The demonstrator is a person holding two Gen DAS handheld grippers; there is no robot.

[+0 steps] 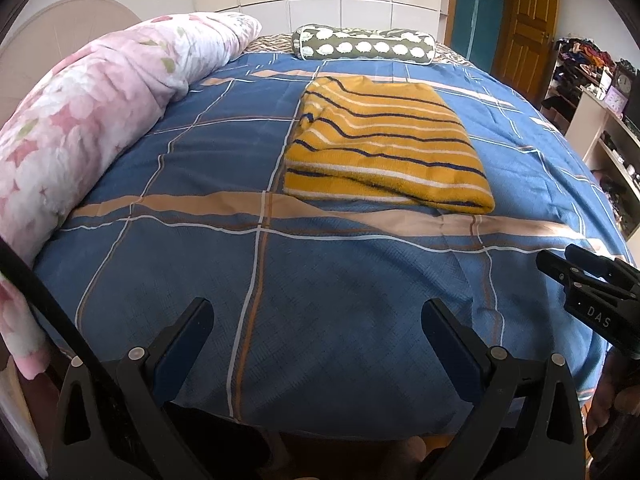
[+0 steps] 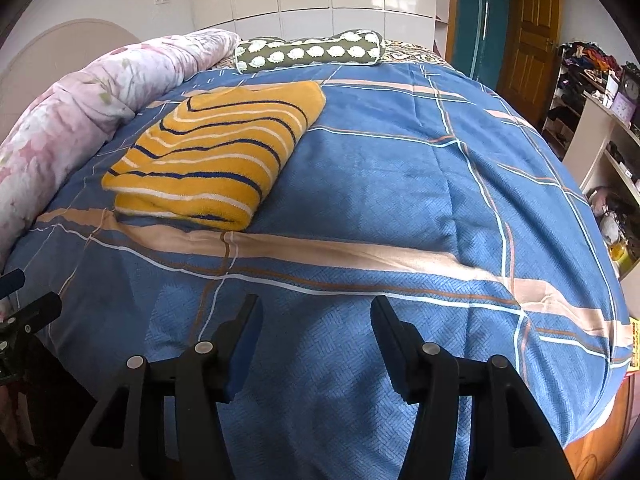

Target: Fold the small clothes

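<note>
A yellow garment with navy and white stripes [image 1: 384, 144] lies folded into a neat rectangle on the blue plaid bedspread [image 1: 320, 280]. It also shows in the right wrist view [image 2: 212, 152], at the left. My left gripper [image 1: 316, 312] is open and empty, hovering over the near edge of the bed, well short of the garment. My right gripper [image 2: 316, 308] is open and empty, also over the near edge, to the right of the garment. The right gripper shows at the right edge of the left wrist view [image 1: 560, 264].
A rolled pink floral quilt [image 1: 80, 120] lies along the bed's left side. A green bolster pillow with white dots [image 1: 360, 46] sits at the far end. Cluttered shelves [image 1: 600, 92] stand to the right, with a wooden door [image 1: 528, 12] beyond.
</note>
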